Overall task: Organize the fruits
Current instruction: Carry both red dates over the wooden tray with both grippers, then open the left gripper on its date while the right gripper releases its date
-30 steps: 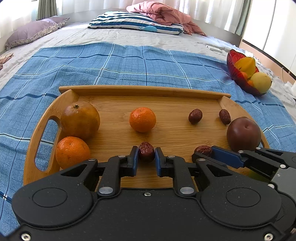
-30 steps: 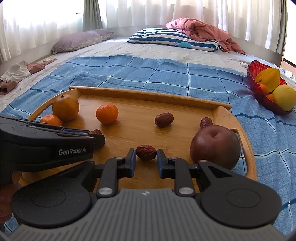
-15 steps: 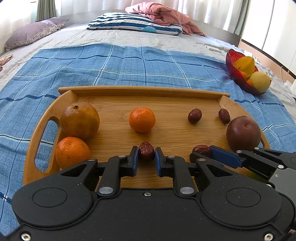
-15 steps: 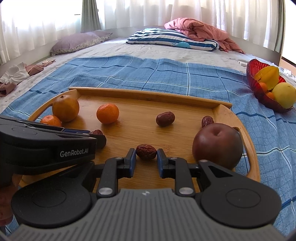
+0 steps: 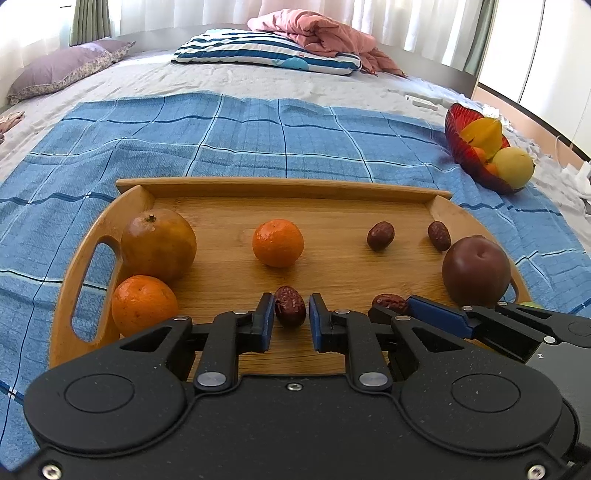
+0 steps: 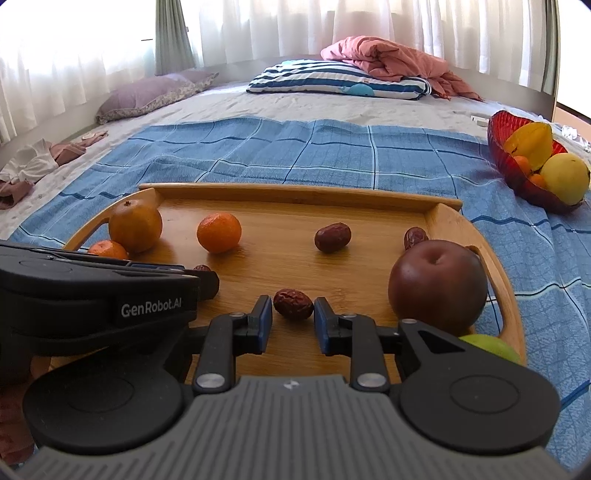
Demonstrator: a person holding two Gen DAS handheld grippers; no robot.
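A wooden tray (image 5: 288, 190) lies on a blue checked blanket. On it are a brownish orange (image 5: 158, 244), two tangerines (image 5: 277, 243) (image 5: 144, 304), a dark red apple (image 5: 475, 267) and several red dates. My left gripper (image 5: 291, 314) has its pads around one date (image 5: 290, 311), with small gaps on both sides. My right gripper (image 6: 293, 311) brackets another date (image 6: 293, 303) the same way, with slightly wider gaps. The right gripper shows in the left wrist view (image 5: 436, 315) beside that date (image 5: 389, 302). A green fruit (image 6: 491, 347) peeks out behind the right gripper.
A red glass bowl (image 5: 463, 147) with a yellow fruit, starfruit and small oranges sits on the bed to the right of the tray. Pillows and a pink quilt (image 5: 321, 33) lie far back. The left gripper body (image 6: 92, 291) stands close on the right gripper's left.
Both grippers' jaws have opened slightly, so the pads no longer press the dates. The dates rest on the tray. The hands stayed nearly in place.
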